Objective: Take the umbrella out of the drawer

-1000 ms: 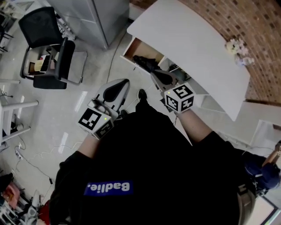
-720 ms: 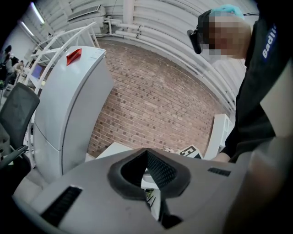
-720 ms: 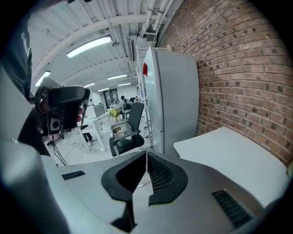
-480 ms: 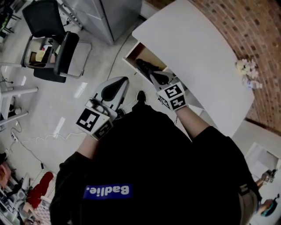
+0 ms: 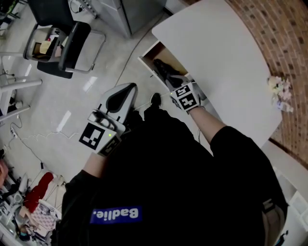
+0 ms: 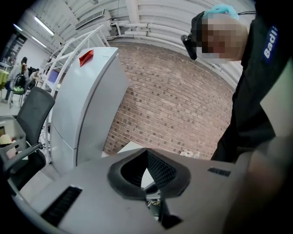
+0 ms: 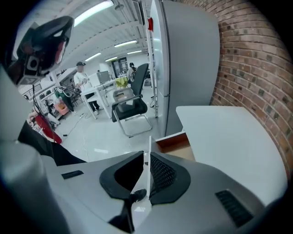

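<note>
The white desk's wooden drawer is pulled out, and a dark folded umbrella lies lengthwise inside it. My right gripper points steeply down over the drawer's near end, right at the umbrella. Its jaws are opening. In the right gripper view only a slim gap shows, with the drawer front's white edge in line with it and nothing pressed between the pads. My left gripper hangs over the floor left of the drawer. Its pads meet at the tips and hold nothing.
A black office chair stands at the far left, with a grey cabinet behind it. Brick wall runs along the desk's far side. A small flower bunch sits on the desk. A cable trails over the floor. My shoe is by the drawer.
My right gripper has dropped towards the open drawer and tilted further down. The left gripper has drifted a little over the floor. The drawer and umbrella have not moved.
</note>
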Tool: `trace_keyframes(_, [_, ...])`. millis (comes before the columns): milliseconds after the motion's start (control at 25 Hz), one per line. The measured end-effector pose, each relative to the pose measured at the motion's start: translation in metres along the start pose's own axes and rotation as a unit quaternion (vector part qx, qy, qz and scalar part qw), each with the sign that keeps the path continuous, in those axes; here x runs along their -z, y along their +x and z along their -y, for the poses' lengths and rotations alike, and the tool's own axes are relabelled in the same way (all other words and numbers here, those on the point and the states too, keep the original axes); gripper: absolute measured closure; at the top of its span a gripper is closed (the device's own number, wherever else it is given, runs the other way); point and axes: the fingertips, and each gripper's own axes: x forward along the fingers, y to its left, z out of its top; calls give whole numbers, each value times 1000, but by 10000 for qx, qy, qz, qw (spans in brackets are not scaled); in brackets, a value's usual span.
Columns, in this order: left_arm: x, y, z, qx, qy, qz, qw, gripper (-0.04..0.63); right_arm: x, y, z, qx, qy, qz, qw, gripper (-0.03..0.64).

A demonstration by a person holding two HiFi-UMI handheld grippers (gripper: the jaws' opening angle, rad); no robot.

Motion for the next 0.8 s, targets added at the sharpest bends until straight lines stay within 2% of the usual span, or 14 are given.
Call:
trace_keyframes(160, [-1,1,-11,-21,-142,17,9999,598,29,30,13,208,180,-425,9987,518])
trace_keyframes(360, [7,2,-27,40,-102,-192,9998,598,43,60,32,401,422,-588,9966,480])
trace_keyframes(600, [19,9,-40,88,-118,-404,9991,598,70,107,48,466,663,-1037,9913,411])
trace_keyframes(800, [27,11,-50,23,-196,-516,9985,598,107,143,58,372,1010,-1629,9808,353])
